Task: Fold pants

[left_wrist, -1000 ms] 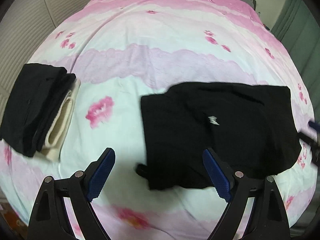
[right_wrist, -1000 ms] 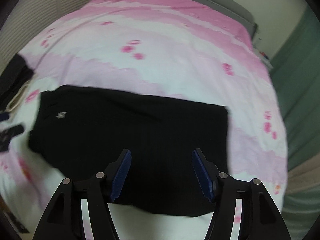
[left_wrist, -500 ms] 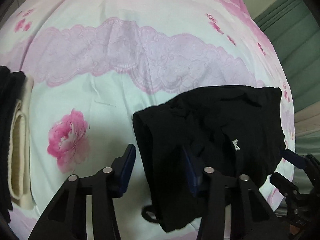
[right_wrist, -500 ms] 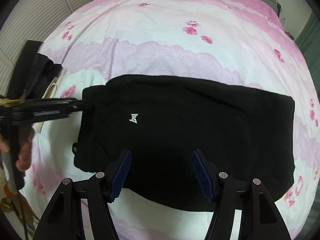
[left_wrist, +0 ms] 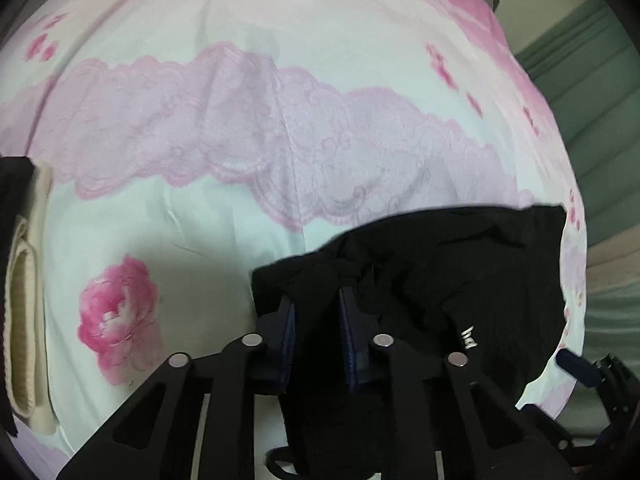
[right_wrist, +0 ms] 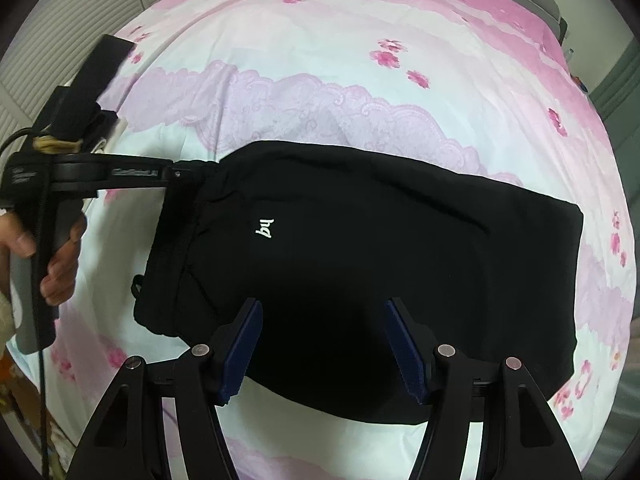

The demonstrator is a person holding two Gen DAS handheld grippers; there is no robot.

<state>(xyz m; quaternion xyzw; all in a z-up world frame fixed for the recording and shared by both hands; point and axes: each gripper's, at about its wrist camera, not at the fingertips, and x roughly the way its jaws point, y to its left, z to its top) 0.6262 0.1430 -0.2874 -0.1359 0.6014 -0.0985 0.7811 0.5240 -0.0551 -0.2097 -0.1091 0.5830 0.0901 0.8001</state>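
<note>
Black pants point(right_wrist: 360, 248) with a small white logo point(right_wrist: 265, 228) lie folded on the pink floral bed cover point(right_wrist: 320, 60). My left gripper point(left_wrist: 316, 300) is shut on the pants' waistband end point(left_wrist: 320, 276), with black cloth bunched between its blue pads. In the right wrist view the left gripper point(right_wrist: 182, 174) grips the far left corner of the pants. My right gripper point(right_wrist: 322, 312) is open and hovers over the near edge of the pants, touching nothing. It also shows at the lower right of the left wrist view point(left_wrist: 580, 372).
A stack of folded black and cream clothes point(left_wrist: 24, 280) lies at the left edge of the bed. A green curtain point(left_wrist: 600, 100) hangs at the right. Slatted closet doors point(right_wrist: 52, 32) stand at the left. The bed's near edge runs under my grippers.
My left gripper moved forward onto the waistband end and closed on it, bunching the cloth. My right gripper stayed open and shifted over the pants' near edge.
</note>
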